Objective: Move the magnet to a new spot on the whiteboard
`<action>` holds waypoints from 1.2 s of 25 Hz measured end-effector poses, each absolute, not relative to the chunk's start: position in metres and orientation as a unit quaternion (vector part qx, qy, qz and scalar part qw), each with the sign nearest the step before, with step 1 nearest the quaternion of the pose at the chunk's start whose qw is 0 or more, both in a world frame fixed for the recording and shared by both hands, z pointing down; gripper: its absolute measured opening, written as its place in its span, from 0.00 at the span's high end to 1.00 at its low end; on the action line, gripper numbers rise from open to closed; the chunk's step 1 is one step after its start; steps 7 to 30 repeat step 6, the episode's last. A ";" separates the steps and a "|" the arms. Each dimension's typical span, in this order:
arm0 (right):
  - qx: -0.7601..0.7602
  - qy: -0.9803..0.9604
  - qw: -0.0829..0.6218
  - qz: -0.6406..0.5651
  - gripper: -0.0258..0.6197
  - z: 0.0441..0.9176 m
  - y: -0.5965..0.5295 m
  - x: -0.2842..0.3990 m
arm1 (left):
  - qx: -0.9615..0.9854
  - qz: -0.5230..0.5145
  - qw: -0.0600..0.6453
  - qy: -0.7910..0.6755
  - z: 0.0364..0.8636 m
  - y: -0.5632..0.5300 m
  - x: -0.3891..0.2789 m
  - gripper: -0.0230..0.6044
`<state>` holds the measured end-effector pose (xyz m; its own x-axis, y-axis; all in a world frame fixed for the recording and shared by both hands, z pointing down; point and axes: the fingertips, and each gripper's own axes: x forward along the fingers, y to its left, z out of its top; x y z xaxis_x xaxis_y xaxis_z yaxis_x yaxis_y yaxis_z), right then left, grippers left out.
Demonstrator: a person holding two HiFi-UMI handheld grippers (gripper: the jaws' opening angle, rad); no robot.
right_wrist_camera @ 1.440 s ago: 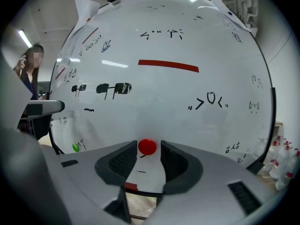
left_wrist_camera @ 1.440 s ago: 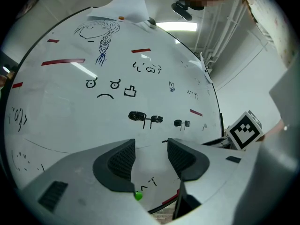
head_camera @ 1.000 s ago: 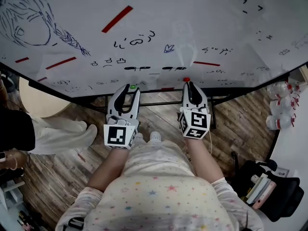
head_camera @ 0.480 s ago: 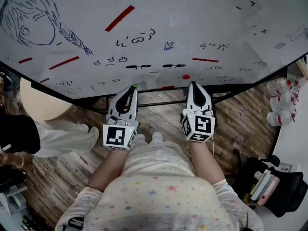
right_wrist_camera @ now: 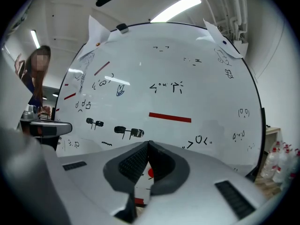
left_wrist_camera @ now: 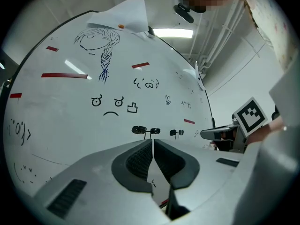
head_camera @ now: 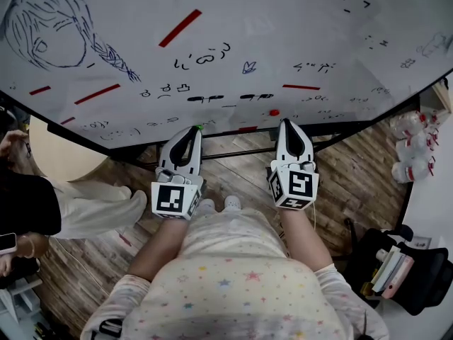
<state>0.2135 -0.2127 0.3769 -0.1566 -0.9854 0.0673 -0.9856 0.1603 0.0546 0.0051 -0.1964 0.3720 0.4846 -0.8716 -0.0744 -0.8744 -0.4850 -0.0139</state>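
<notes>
A small round red magnet (head_camera: 274, 112) sticks to the lower part of the whiteboard (head_camera: 283, 34), among black doodles. My right gripper (head_camera: 286, 123) is shut and empty, its tip just right of and below the magnet, apart from it. In the right gripper view the red magnet (right_wrist_camera: 150, 172) shows through the gap behind the closed fingertips (right_wrist_camera: 148, 143). My left gripper (head_camera: 193, 131) is also shut and empty, with a small green magnet (head_camera: 199, 127) at its tip near the board's bottom edge. The left gripper (left_wrist_camera: 153, 140) faces the drawings.
Red strip magnets (head_camera: 180, 27) (head_camera: 301, 87) lie on the board. A dark frame bar (head_camera: 233, 151) runs under the board. A person's dark sleeve (head_camera: 21, 204) and a round table (head_camera: 56, 144) are at left. Bottles (head_camera: 410, 154) and a bag (head_camera: 403, 275) are at right.
My right gripper was at the red magnet a second ago; it has drawn back down and right, leaving the magnet on the board. The left gripper barely moved.
</notes>
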 end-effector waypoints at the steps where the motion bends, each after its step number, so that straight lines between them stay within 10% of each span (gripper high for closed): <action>1: 0.648 -0.760 0.043 0.000 0.96 0.376 -0.213 0.213 | -0.861 0.028 0.025 0.507 0.372 -0.196 0.005 0.93; 30: 0.649 -0.760 0.038 -0.001 0.96 0.372 -0.212 0.211 | -0.860 0.030 0.024 0.508 0.372 -0.197 0.002 0.93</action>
